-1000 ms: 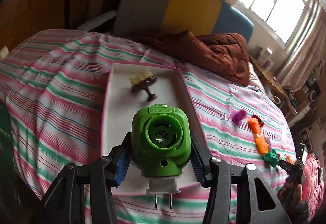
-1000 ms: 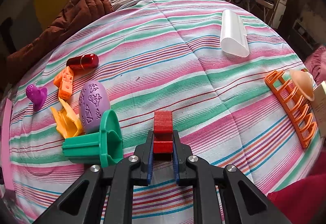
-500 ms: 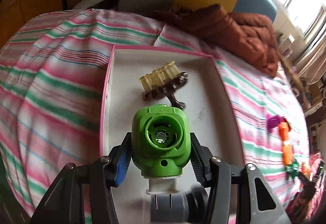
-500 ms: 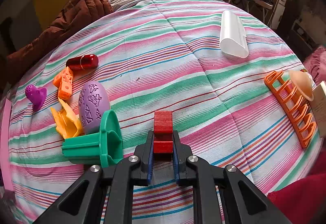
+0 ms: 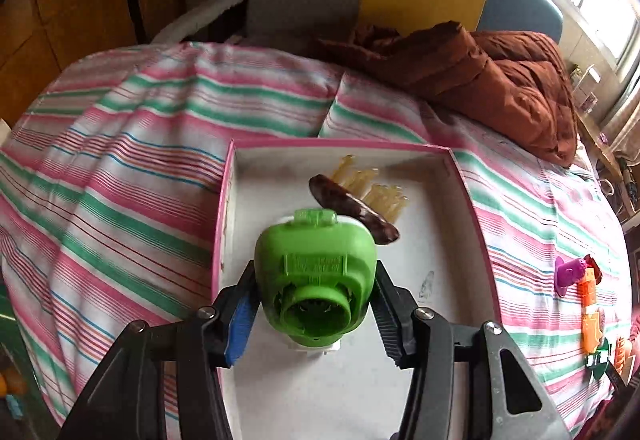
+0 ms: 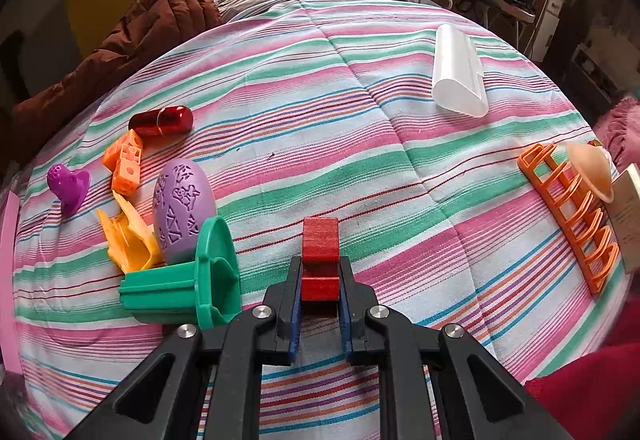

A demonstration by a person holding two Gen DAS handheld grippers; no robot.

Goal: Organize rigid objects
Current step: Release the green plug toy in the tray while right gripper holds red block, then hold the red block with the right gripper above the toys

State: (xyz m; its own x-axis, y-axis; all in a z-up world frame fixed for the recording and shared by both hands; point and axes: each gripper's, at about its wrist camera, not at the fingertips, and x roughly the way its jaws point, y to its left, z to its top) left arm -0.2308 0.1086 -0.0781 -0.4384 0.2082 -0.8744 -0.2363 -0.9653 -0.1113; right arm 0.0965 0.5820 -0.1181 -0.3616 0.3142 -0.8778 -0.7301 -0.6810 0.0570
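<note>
Covering the bed, a striped sheet (image 6: 360, 112) bears scattered toys.

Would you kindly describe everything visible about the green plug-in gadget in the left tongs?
The green gadget looks like glossy moulded plastic: a rounded body with a round ribbed socket facing the camera, a small tab on its far end and a white base beneath. The left tongs clamp its two sides, above the white tray, just before a dark brown brush.

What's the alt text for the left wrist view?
The left claw grips a green plug-in device over a white tray with a pink rim on a striped bedspread. Deeper in the tray lies a brown comb with yellowish teeth; small toys sit at far right.
</note>
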